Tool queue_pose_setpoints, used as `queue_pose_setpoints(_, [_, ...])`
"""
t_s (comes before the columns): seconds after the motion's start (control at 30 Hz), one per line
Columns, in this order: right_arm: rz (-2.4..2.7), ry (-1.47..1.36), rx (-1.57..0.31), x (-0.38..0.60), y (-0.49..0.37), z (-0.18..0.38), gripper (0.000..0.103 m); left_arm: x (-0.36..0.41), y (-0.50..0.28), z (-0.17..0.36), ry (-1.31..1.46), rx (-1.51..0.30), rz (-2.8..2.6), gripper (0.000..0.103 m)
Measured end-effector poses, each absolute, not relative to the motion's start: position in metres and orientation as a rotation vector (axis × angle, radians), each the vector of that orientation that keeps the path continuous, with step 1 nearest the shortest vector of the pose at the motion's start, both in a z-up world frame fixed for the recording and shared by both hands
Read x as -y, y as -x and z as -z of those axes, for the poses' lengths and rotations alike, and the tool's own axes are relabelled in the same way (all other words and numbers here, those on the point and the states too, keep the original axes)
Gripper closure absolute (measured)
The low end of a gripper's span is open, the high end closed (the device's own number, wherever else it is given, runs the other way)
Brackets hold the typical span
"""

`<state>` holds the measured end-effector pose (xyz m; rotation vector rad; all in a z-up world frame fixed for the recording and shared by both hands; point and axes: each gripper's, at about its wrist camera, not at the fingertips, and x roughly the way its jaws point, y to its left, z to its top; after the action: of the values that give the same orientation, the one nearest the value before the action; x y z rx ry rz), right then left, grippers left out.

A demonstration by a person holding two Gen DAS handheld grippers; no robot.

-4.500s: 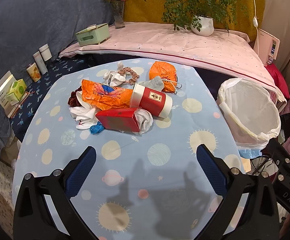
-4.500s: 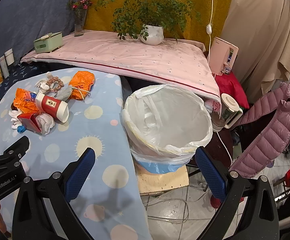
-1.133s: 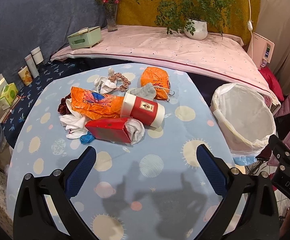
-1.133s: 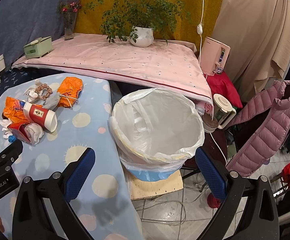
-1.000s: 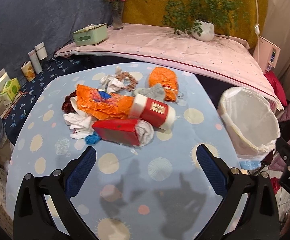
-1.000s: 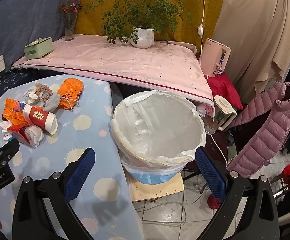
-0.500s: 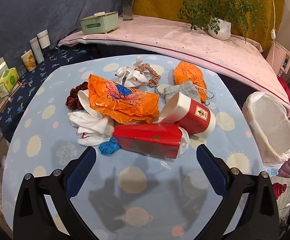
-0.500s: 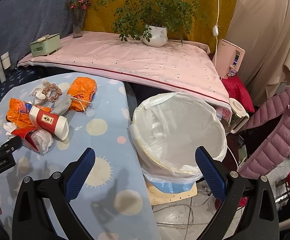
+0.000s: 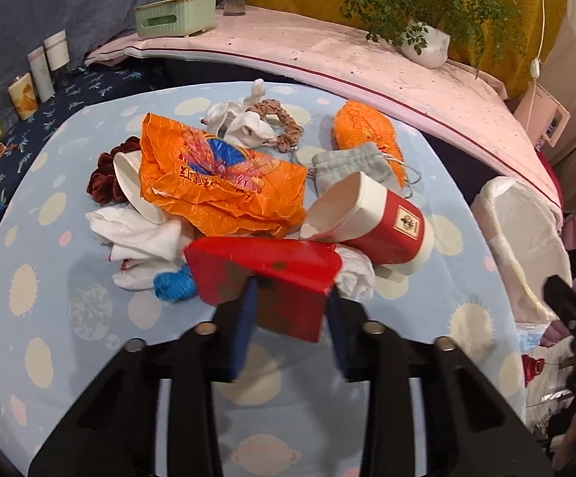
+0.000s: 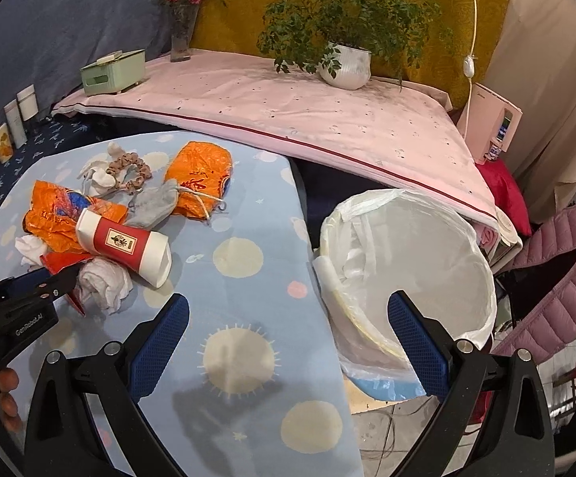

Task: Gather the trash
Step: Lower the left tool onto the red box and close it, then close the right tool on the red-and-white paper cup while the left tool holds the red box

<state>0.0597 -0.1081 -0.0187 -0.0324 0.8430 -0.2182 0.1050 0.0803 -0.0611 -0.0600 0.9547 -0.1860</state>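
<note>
A pile of trash lies on the blue dotted tablecloth (image 9: 89, 318). It holds a red carton (image 9: 264, 270), a red-and-white paper cup (image 9: 383, 222), a crumpled orange plastic bag (image 9: 216, 183) and white tissues (image 9: 140, 234). My left gripper (image 9: 289, 302) is closing on the near end of the red carton, and its blue pads touch both sides. The right wrist view shows that gripper's tip (image 10: 61, 278) at the carton (image 10: 55, 261). My right gripper (image 10: 288, 302) hangs open and holds nothing, above the table's right edge, beside the white-lined bin (image 10: 482, 278).
Behind the pile lie a second orange bag (image 9: 367, 131), a grey pouch (image 9: 351, 167), scrunchies (image 9: 280, 123) and a blue scrap (image 9: 172, 284). A pink-covered shelf (image 10: 288, 111) carries a potted plant (image 10: 345, 63) and a green tissue box (image 10: 113, 71). A pink jacket (image 10: 558, 270) hangs at the right.
My left gripper came forward and down onto the pile, and its jaws closed from wide open around the red carton. The right gripper drifted left, so more of the table shows.
</note>
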Motion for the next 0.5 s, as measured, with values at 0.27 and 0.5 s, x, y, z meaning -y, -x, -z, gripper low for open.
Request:
queue_pose_setpoints(0.27, [0.136, 0.051, -0.849, 0.078, -0.071, 0.021, 0.009, -0.094, -0.092, 0.04, 0.09, -0.917, 0.202, 0.095])
queue_pose_setpoints(0.5, [0.093, 0.009, -0.847, 0.061, -0.08, 0.016, 0.009, -0.111, -0.088, 0.018, 0.126, -0.887, 0.204, 0.101])
